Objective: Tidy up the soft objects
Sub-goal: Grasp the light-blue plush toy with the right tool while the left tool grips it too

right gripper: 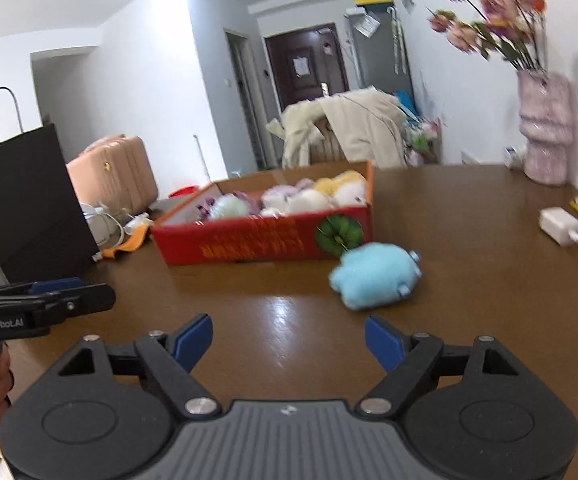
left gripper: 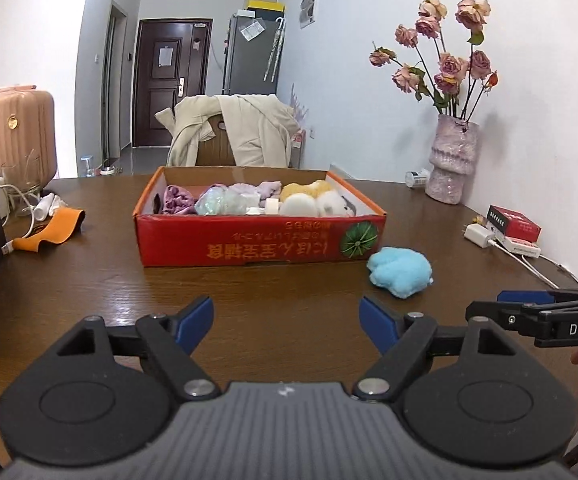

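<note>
A red cardboard box (left gripper: 249, 242) (right gripper: 249, 240) stands on the brown table, holding several soft toys and cloths in purple, pale green, white and yellow (left gripper: 245, 198). A light blue plush toy (left gripper: 401, 270) (right gripper: 375, 274) lies on the table by the box's front right corner. My left gripper (left gripper: 287, 322) is open and empty, low over the table in front of the box. My right gripper (right gripper: 289, 342) is open and empty, a little short of the blue plush. The right gripper also shows at the right edge of the left wrist view (left gripper: 529, 304).
A pink vase with dried roses (left gripper: 451, 160) stands at the back right. A white charger (left gripper: 479, 235) with cable and a red packet (left gripper: 515, 220) lie at the right. An orange cloth (left gripper: 55, 230) and cables lie at the left, beside a black paper bag (right gripper: 29, 200).
</note>
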### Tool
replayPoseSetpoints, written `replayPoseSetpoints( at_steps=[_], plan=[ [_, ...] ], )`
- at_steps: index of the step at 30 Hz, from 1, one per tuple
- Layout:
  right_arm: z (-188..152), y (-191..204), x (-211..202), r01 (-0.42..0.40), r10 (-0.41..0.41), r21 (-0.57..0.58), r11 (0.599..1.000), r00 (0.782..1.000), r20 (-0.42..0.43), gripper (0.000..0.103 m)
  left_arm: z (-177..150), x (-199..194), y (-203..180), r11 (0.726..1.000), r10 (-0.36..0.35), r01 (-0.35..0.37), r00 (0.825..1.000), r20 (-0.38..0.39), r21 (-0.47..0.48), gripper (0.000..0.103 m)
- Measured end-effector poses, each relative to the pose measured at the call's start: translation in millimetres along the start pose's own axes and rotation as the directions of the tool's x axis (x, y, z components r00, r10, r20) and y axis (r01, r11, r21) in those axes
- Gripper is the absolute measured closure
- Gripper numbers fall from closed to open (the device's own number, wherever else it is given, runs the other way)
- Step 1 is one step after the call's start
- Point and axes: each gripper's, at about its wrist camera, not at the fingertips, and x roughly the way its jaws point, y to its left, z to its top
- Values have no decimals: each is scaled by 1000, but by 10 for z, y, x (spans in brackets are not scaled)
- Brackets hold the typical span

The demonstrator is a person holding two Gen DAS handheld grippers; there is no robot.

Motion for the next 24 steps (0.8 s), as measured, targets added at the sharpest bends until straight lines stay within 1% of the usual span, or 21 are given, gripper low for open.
replayPoseSetpoints(
  at_steps=[4, 7, 13, 14, 16, 17, 18, 20, 21, 22, 23, 24],
  plan=[
    [-12, -150, -6, 22, -22, 28, 999, 1000, 7, 20, 40, 107, -98, 1000, -12, 12, 1000, -1, 7, 20],
    [-1, -272, 61, 24, -24, 40, 999, 1000, 5, 21, 50, 270, -169, 1000, -24, 24, 999, -25, 8, 19],
    [162, -585, 431, 42, -41, 16, 999, 999, -31, 23, 56, 730, -340, 999, -39, 39, 996, -81, 5, 19],
    [200, -645, 504, 42, -42, 9, 999, 998, -37, 27, 62, 815, -373, 999, -48, 48, 995, -91, 3, 19],
    [297, -783, 683, 39, -39, -4, 999, 998, -57, 32, 65, 961, -434, 998, -65, 66, 992, -104, 2, 19],
    [345, -855, 774, 32, -32, -7, 999, 997, -63, 39, 68, 1045, -471, 997, -70, 71, 991, -112, 4, 19],
    [392, -923, 868, 27, -27, -6, 1000, 997, -71, 42, 70, 1106, -494, 997, -72, 73, 991, -116, 5, 19],
    [462, -1072, 1055, 25, -22, 39, 999, 996, -88, 54, 72, 1237, -525, 997, -77, 77, 989, -125, -4, 19],
    [471, -1130, 1130, 12, -5, 68, 998, 995, -98, 57, 75, 1303, -524, 997, -75, 74, 989, -128, -17, 19],
    [471, -1159, 1200, -28, 39, 93, 995, 991, -126, 65, 77, 1345, -510, 997, -68, 65, 989, -129, -30, 19],
    [453, -1147, 1240, -96, 112, 109, 989, 983, -148, 69, 83, 1387, -487, 998, -57, 52, 990, -129, -45, 19],
    [431, -1109, 1261, -184, 202, 119, 976, 966, -161, 69, 89, 1432, -453, 997, -46, 38, 990, -131, -63, 19]
  ],
)
